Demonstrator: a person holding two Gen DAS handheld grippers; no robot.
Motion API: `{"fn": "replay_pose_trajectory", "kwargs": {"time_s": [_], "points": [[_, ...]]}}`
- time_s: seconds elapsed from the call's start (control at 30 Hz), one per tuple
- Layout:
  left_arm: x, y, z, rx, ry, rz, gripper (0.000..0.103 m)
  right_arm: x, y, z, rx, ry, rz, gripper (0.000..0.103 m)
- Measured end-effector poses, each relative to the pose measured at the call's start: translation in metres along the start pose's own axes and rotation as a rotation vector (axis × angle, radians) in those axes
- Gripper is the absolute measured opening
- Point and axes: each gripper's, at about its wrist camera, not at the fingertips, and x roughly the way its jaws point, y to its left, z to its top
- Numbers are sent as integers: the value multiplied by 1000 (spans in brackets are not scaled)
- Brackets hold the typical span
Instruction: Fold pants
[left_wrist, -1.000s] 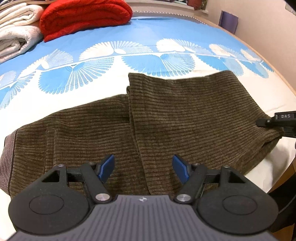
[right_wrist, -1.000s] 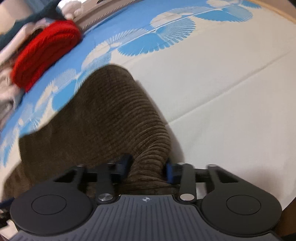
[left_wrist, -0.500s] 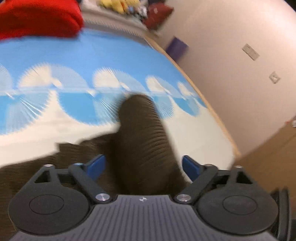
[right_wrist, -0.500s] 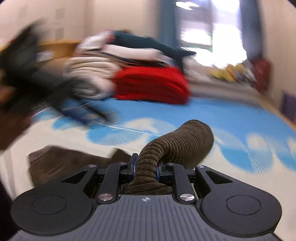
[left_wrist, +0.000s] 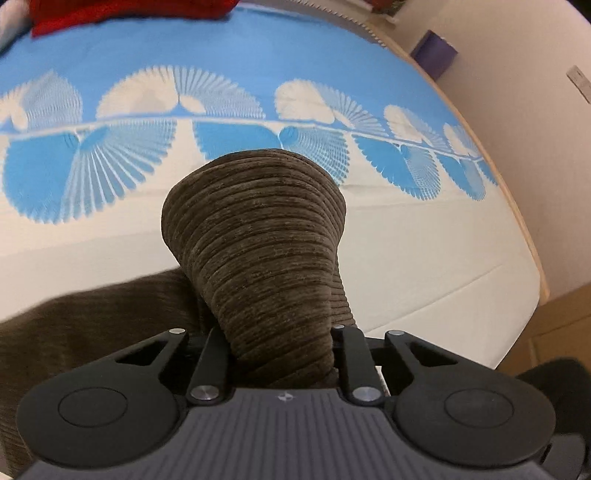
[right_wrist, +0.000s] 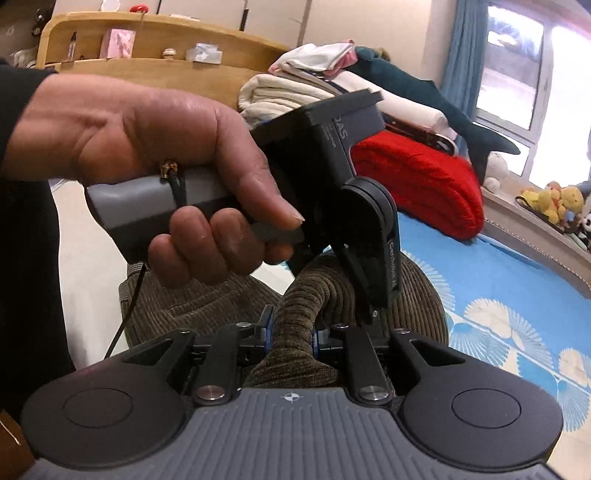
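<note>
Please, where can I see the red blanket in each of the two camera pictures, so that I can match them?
Left wrist view: the red blanket is at the top left edge, cut off by the frame.
Right wrist view: the red blanket lies right of centre, on the bed under a pile of pale bedding.
Shared landmark: the blue fan-pattern sheet.

Ahead of the left gripper (left_wrist: 282, 354), a raised hump of the brown corduroy pants (left_wrist: 258, 236) blocks the middle; bare bedspread (left_wrist: 424, 254) lies open to its right. Before the right gripper (right_wrist: 291, 338), the left hand (right_wrist: 155, 173) and its tool bar the way; a red blanket (right_wrist: 421, 181) sits beyond.
</note>
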Motion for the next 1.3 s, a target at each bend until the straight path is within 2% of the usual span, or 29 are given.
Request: {"fn": "replay_pose_trajectory", "kwargs": {"time_s": [0.07, 0.13, 0.27, 0.33, 0.43, 0.5, 0.53, 0.6, 0.63, 0.67, 0.73, 0.8, 0.9, 1.0, 1.1, 1.17, 1.2, 1.23, 1.27, 1.3], "points": [[-16, 8, -8, 13, -28, 8, 20, -2, 1, 8, 47, -7, 60, 36], [-36, 26, -9, -1, -58, 15, 20, -11, -7, 15, 135, -52, 146, 51], [-83, 75, -26, -32, -130, 45, 20, -26, -31, 29, 356, -158, 285, 67], [-111, 112, -39, -70, -168, 59, 20, -23, -45, 29, 443, -162, 293, 72], [-142, 173, -62, -156, -201, 90, 20, -5, -60, 24, 559, -84, 236, 72], [-146, 212, -76, -228, -171, 122, 22, 14, -70, 16, 639, -10, 205, 72], [-143, 228, -81, -267, -149, 139, 26, 26, -70, 12, 674, 28, 188, 72], [-129, 253, -88, -334, -94, 161, 40, 46, -72, 3, 746, 99, 162, 74], [-122, 262, -91, -349, -73, 165, 51, 57, -70, -4, 776, 141, 153, 78], [-119, 269, -92, -357, -67, 160, 65, 69, -68, -12, 809, 191, 144, 79], [-116, 282, -93, -400, -81, 131, 79, 89, -63, -28, 868, 271, 132, 79], [-112, 291, -93, -438, -88, 104, 81, 111, -58, -36, 908, 327, 131, 79], [-102, 298, -94, -467, -82, 74, 83, 137, -47, -41, 904, 377, 158, 79], [-91, 305, -97, -491, -61, 22, 84, 161, -35, -40, 864, 414, 177, 91], [-75, 314, -100, -518, -38, -15, 85, 180, -28, -43, 855, 458, 185, 92], [-66, 317, -101, -546, -28, -42, 86, 184, -25, -46, 869, 443, 199, 91], [-61, 318, -100, -555, -24, -44, 86, 188, -25, -43, 864, 434, 198, 84], [-59, 317, -97, -559, -22, -47, 83, 188, -27, -40, 864, 429, 196, 72], [-57, 316, -95, -557, -24, -50, 77, 188, -29, -38, 873, 425, 193, 65], [-56, 313, -91, -551, -27, -49, 74, 185, -33, -35, 881, 417, 197, 48]]}}
